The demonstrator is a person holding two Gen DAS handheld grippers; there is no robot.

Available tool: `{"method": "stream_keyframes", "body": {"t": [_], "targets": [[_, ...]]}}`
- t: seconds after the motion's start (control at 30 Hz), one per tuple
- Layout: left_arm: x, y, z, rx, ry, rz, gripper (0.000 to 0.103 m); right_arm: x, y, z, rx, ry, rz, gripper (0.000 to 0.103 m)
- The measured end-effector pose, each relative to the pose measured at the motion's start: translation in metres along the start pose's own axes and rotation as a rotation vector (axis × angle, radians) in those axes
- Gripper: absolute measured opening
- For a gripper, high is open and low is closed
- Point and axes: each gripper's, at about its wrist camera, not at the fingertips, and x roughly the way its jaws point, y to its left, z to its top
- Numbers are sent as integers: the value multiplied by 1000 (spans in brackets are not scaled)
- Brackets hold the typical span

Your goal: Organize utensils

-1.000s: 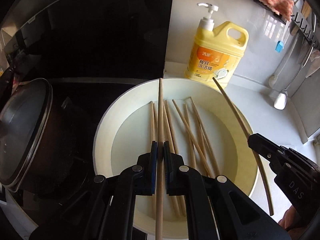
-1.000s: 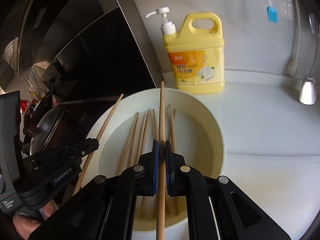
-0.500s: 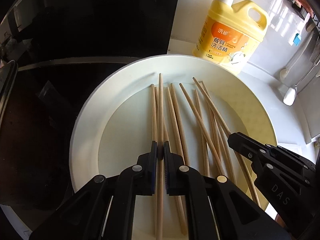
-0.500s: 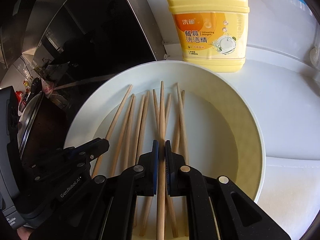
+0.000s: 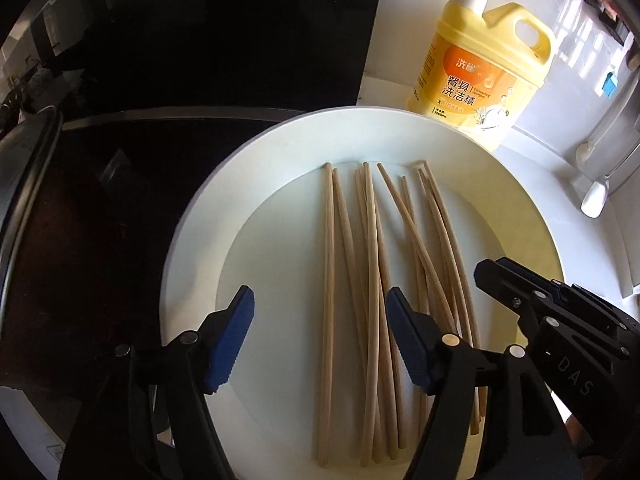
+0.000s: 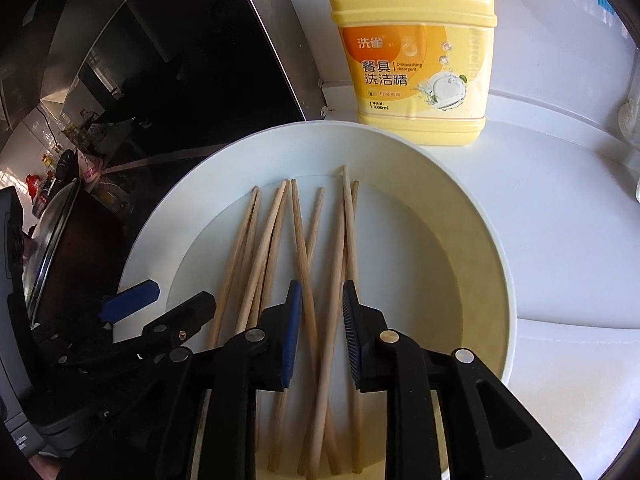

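Wooden chopsticks (image 5: 370, 264) lie loosely fanned in a white plate (image 5: 192, 240) beside a yellow detergent bottle (image 6: 416, 52), both the left gripper (image 5: 320, 320) and right gripper (image 6: 318, 312) spread empty above them, apparently between picks, the next needing a single stick centred between the fingers.

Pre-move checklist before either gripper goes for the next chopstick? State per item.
1. Left gripper open, holding nothing: ok.
2. Right gripper open, holding nothing: ok.
3. All chopsticks lying inside the white plate: ok.
4. Chopsticks lined up parallel: not ok, several cross each other.
5. Grippers clear of each other: cannot tell, they sit side by side over the plate's near edge.
6. Detergent bottle upright, behind the plate: ok.
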Motion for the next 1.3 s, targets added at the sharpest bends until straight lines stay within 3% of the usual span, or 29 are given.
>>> {"method": "stream_keyframes", "body": {"t": [0.1, 0.37, 0.7, 0.9, 1.3], "targets": [[-7, 6, -2, -22, 0, 27, 73, -12, -3, -1, -4, -14, -6, 32], [-23, 12, -12, -52, 7, 70, 90, -33, -3, -10, -29, -10, -9, 46], [-45, 7, -21, -46, -6, 120, 95, -53, -1, -17, -46, 4, -49, 63], [-60, 2, -23, -41, -36, 136, 96, -67, 0, -15, -48, -4, -63, 64], [-71, 13, -22, -121, -12, 130, 97, -80, 3, -13, -53, 2, -62, 64]]}}
